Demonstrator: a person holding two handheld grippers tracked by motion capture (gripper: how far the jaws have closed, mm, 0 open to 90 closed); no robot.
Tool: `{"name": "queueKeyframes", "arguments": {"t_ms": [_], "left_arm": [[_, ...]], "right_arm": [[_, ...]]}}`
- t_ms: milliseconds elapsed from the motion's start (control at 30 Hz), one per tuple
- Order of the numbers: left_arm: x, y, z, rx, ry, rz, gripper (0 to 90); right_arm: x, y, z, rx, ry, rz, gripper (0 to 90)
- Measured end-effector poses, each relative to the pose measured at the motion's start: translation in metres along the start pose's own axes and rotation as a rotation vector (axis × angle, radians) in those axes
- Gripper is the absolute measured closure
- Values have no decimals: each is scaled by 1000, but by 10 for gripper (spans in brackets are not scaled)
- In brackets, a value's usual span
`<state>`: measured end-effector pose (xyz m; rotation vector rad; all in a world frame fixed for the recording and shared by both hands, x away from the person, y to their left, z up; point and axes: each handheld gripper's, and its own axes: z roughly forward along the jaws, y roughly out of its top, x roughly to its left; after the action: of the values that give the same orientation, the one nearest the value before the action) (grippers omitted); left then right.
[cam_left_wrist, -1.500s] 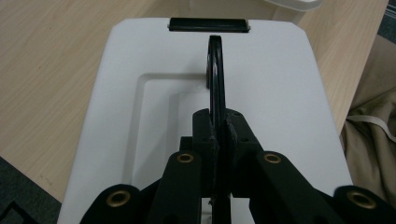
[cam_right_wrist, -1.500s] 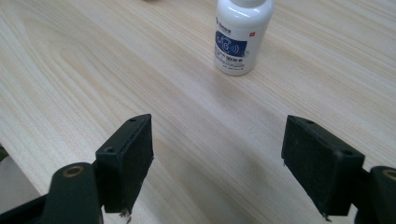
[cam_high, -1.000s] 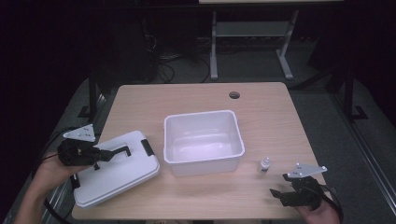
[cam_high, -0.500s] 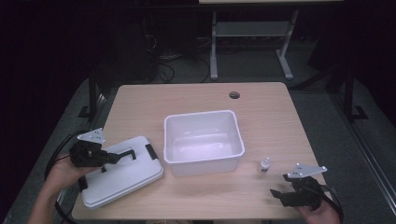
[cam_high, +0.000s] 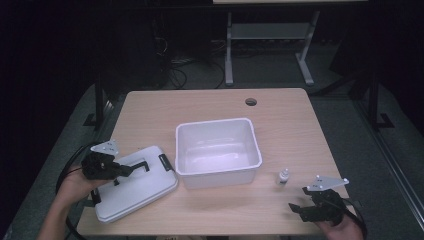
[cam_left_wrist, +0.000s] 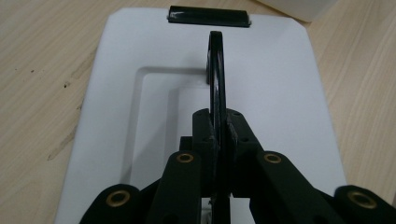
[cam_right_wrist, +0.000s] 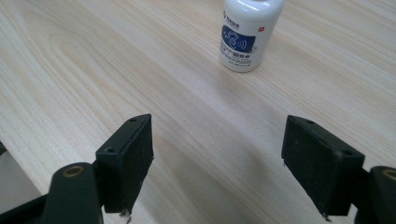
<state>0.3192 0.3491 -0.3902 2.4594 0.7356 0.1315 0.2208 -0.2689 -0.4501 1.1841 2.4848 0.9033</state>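
Note:
A flat white lid (cam_high: 142, 189) with a black handle (cam_high: 142, 165) lies on the table's left side. My left gripper (cam_high: 126, 170) is shut on that handle (cam_left_wrist: 215, 65), whose thin black bar stands on edge between the pads above the lid (cam_left_wrist: 285, 93). A black clip (cam_left_wrist: 208, 16) sits at the lid's far edge. To the right of the lid an open white bin (cam_high: 220, 179) rests in the middle. At the front right my right gripper (cam_high: 299, 210) is held open and empty. A small white bottle (cam_right_wrist: 250, 32) stands upright beyond its jaws (cam_right_wrist: 217, 158), and the bottle (cam_high: 283, 176) is right of the bin.
The wooden table (cam_high: 210, 105) has a round cable hole (cam_high: 250, 102) at its back right. Beyond it the floor is dark, with a grey desk frame (cam_high: 270, 35) and cables. Table edges run close to both hands.
My left gripper and the lid it holds have sunk a little and shifted right, toward the bin. The right gripper and the bottle have stayed put.

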Motion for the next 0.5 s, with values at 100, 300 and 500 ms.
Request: {"name": "queueKeyframes", "arguments": {"t_ms": [100,300,500], "left_arm": [[0,-2,2,5,0,0,839],[-1,-8,8,24,3,-5,837],[-2,-9,9,17,5,-5,835]], "right_arm": [[1,0,1,9,-1,-2,244],[2,1,4,20,3,-8,244],[2,2,6,34,5,-10,244]]}}
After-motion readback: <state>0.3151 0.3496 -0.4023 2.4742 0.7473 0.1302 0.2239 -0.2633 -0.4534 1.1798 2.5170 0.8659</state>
